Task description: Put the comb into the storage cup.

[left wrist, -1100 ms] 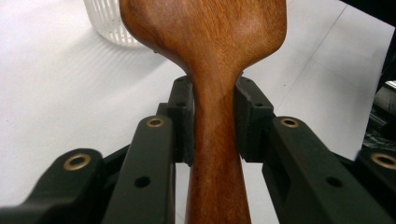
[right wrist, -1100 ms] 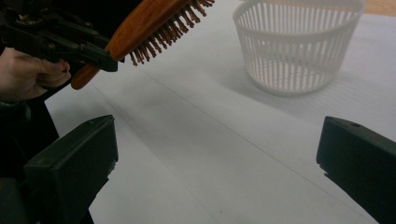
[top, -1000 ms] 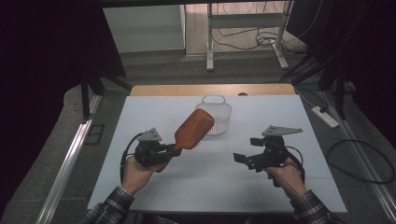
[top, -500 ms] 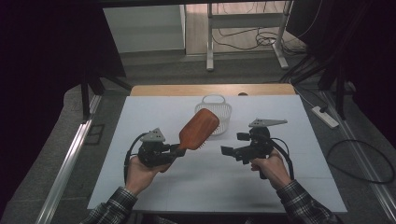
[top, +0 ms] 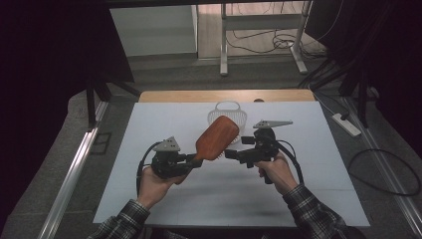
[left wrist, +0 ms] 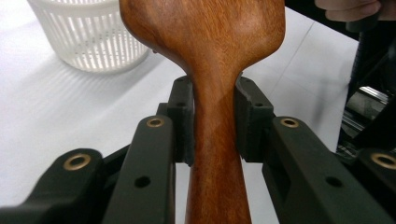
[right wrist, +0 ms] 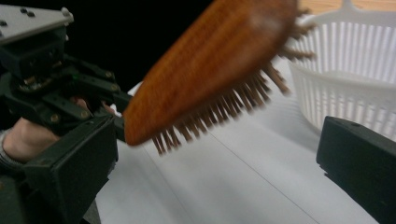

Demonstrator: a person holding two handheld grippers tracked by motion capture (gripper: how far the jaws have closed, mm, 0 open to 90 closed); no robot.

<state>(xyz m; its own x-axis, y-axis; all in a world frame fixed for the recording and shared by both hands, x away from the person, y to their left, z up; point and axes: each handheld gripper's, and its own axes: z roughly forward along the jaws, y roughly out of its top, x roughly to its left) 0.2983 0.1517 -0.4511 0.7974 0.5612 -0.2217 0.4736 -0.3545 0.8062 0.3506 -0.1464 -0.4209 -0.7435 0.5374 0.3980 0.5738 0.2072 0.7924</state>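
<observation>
Dark plaid shirt sleeves [top: 312, 211] at both wrists, black left hand-held gripper [top: 195, 160] with brass-coloured pivot pins, grey three-cornered plate, looping black cable, black right hand-held gripper [top: 230, 154] with matching grey plate.

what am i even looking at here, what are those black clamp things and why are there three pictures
A person sits at a white table and holds a hand-operated clamp, called a gripper, in each hand. The high view looks down from above; each of the other two pictures comes from a small camera riding on one gripper and looking along its black jaws.

The left gripper is shut on the handle of a wooden hairbrush; the left gripper view shows both pads pressed against that handle. The right gripper has open jaws standing close to the brush's head, with the bristles between them in the right gripper view, not yet gripped.

On the table behind the brush stands a white slotted plastic basket.
</observation>
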